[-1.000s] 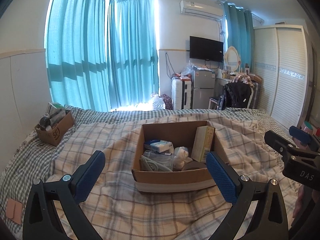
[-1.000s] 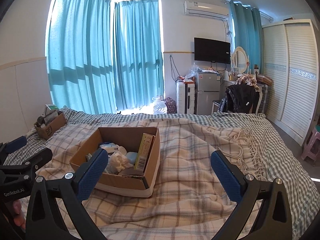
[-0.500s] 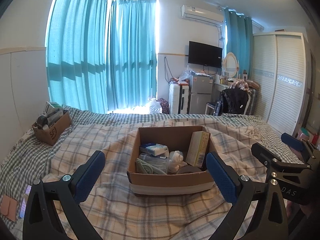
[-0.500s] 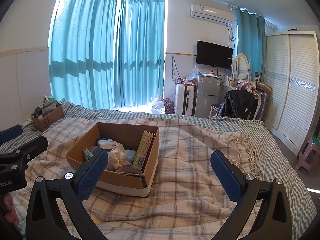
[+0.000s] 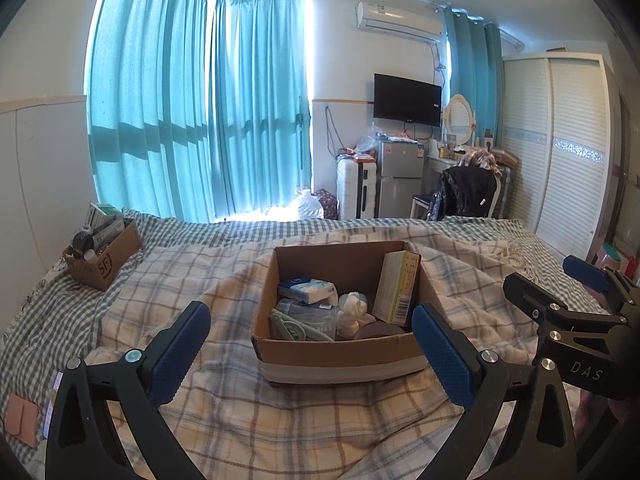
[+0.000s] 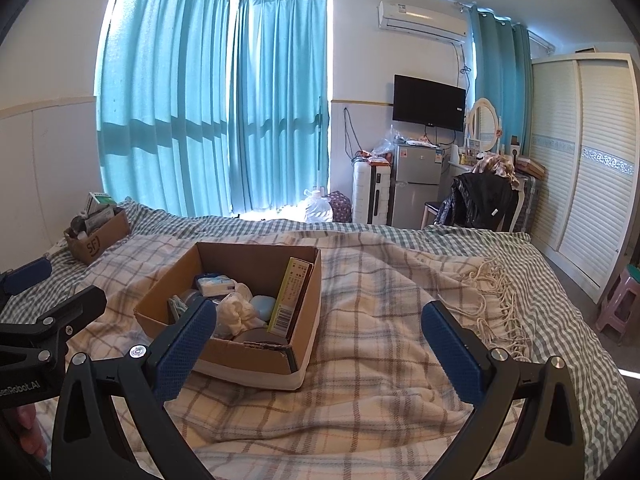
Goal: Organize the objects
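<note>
An open cardboard box sits on the plaid blanket in the middle of the bed; it also shows in the right wrist view. Inside it are a yellow carton standing upright, a tissue pack, a white crumpled item and clear plastic pieces. My left gripper is open and empty, in front of the box. My right gripper is open and empty, to the right of the box. Each gripper is in the other's view, the right one and the left one.
A smaller cardboard box full of items stands at the bed's far left. Pink flat pieces lie at the near left edge. Beyond the bed are curtains, a suitcase, a fridge, a chair with a jacket and a wardrobe.
Both grippers have drawn back and risen a little, so the box sits lower and smaller in view. Both stayed open and empty. Nothing on the bed moved.
</note>
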The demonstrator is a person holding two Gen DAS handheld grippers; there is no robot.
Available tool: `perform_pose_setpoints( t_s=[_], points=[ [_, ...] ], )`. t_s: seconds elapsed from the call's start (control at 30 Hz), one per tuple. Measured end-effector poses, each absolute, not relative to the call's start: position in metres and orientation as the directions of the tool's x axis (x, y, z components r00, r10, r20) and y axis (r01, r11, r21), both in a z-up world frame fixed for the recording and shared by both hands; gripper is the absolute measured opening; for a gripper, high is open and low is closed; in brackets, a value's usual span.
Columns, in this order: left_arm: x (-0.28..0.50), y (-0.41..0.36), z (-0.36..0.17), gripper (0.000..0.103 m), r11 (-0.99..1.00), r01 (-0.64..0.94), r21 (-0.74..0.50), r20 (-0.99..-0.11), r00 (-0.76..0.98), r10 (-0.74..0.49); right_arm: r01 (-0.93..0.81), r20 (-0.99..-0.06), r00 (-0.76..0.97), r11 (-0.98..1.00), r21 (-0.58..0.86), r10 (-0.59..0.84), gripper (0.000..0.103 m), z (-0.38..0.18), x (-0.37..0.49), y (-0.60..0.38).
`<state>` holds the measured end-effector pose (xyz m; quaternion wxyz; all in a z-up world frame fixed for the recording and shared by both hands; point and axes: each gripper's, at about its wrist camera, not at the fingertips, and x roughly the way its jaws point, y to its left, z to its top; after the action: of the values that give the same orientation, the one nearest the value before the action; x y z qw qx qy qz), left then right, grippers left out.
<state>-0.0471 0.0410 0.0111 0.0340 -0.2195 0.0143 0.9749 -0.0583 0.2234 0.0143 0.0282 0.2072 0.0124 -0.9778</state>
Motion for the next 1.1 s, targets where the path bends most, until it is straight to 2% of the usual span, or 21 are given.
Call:
perform_pose_setpoints(
  t_s=[0.6,0.83,1.1],
  points=[
    [-0.048,0.033,0.007,0.103,-0.997,-0.066,-0.026,-0.451,-0.89,0.071,0.064,-0.411,-0.91,-0.998,-0.011,-0.054,0.103,0.014,-0.058,0.221],
    [-0.046,0.04,0.005,0.103,-0.998,-0.049,0.039,-0.449,-0.893,0.027,0.065,-0.414,-0.909,-0.998,-0.012,-0.054,0.103,0.014,-0.058,0.22],
    [-0.043,0.044,0.002,0.103,-0.997,-0.047,0.056,-0.448,-0.894,0.017,0.064,-0.402,-0.914,-0.998,-0.018,-0.051,0.103,0.014,-0.057,0.219]
  ],
)
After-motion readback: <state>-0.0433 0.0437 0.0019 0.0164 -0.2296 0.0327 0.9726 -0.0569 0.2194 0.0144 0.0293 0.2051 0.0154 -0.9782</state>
